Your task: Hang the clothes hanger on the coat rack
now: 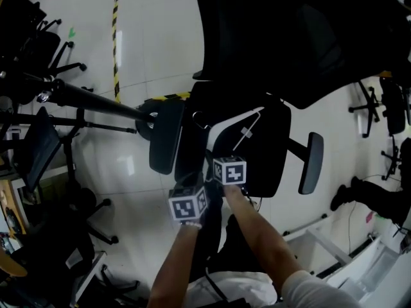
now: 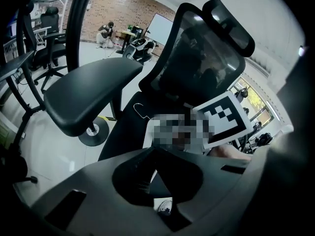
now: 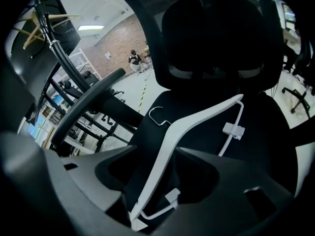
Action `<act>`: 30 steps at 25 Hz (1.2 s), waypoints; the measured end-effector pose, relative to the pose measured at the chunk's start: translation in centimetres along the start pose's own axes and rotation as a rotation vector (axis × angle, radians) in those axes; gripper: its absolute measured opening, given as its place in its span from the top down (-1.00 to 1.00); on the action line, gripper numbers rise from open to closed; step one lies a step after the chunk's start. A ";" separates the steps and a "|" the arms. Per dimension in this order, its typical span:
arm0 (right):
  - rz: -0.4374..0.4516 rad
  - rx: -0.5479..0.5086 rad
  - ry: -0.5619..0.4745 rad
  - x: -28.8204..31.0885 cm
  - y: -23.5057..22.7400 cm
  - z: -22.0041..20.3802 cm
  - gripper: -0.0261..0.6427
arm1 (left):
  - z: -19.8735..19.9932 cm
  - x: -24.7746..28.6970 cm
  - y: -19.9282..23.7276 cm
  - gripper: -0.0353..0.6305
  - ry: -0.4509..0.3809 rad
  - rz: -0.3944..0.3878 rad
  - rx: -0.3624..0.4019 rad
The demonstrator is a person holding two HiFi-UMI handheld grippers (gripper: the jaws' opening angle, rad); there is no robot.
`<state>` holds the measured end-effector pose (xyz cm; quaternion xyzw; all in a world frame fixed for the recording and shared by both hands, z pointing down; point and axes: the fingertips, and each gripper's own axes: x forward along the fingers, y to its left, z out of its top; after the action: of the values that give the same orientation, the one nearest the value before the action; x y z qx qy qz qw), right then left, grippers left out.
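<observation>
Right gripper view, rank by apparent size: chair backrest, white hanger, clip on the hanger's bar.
1. chair backrest
2. white hanger, though it lies nearest the camera, which inflates its size
3. clip, clearly smallest

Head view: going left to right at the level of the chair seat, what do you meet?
Coat rack pole → chair armrest → white clothes hanger → second armrest.
</observation>
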<state>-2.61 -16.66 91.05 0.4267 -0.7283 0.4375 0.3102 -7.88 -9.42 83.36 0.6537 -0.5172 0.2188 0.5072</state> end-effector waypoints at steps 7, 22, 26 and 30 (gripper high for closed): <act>-0.076 0.029 0.053 4.9 -2.0 -0.1 0.12 | 0.0 1.4 1.2 0.92 0.020 -0.011 -0.024; -0.121 0.054 0.166 8.9 -3.2 -1.0 0.22 | -1.8 2.4 3.1 0.92 0.074 -0.003 -0.056; -0.098 0.149 0.155 8.2 -3.6 -1.3 0.39 | -1.9 2.0 3.1 0.92 0.072 0.007 -0.062; -0.071 0.248 0.134 6.7 -3.9 -1.8 0.45 | -1.9 1.3 2.9 0.92 0.054 0.022 -0.077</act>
<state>-1.98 -18.39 98.80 0.4571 -0.6308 0.5403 0.3181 -9.60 -8.20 86.37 0.6218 -0.5184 0.2218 0.5435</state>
